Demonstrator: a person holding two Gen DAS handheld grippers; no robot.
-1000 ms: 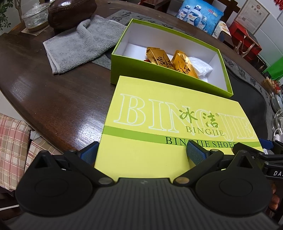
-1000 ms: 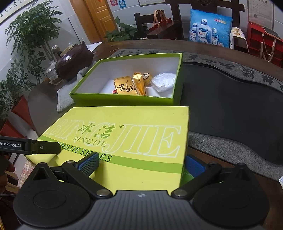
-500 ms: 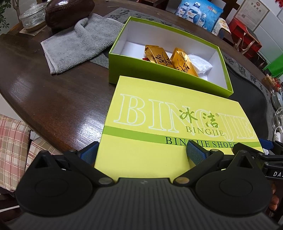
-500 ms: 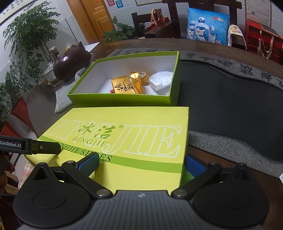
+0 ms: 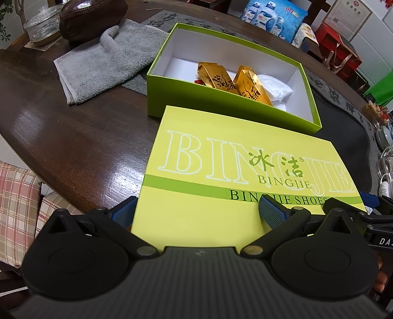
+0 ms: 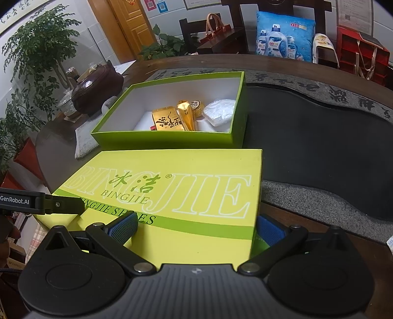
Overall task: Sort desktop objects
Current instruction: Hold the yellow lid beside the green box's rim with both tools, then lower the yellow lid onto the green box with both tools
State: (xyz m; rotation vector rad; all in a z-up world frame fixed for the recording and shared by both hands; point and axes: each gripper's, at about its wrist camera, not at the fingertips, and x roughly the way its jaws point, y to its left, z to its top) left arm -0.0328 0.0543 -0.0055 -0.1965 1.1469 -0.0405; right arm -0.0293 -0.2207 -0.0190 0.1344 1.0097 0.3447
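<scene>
Left wrist view: left gripper (image 5: 199, 211), jaws set on the near left corner of a yellow-green lid (image 5: 245, 171) printed "BINGJIE SHOES", one blue pad outside the lid's left edge, the other lying on its top face; whether the pads actually press the card cannot be told. Lid: near edge hidden behind the gripper body, underside not visible, so whether it rests on the dark wooden surface (image 5: 81, 147) or is raised off it is unclear. Open green box (image 5: 221, 108): just beyond the lid, white inside, holding two gold packets (image 5: 235, 81) and a white wrapped bundle (image 5: 275, 88); a small red item beside the packets is mostly hidden by the near wall. Grey towel (image 5: 103, 61): left of the box, one edge running under or behind it. Brown rounded pot (image 5: 93, 17) and glass lidded jar (image 5: 41, 27): far left, cut by the frame edge. Right wrist view: right gripper (image 6: 196, 228), jaws spanning the lid's near right corner, left pad on the top face, right pad beyond the right edge and partly hidden by it; firm contact cannot be confirmed. A small round gold item (image 6: 197, 106) behind the packets shows only in this view. Black tray (image 6: 307, 142): right of the box, its far end cut off.
</scene>
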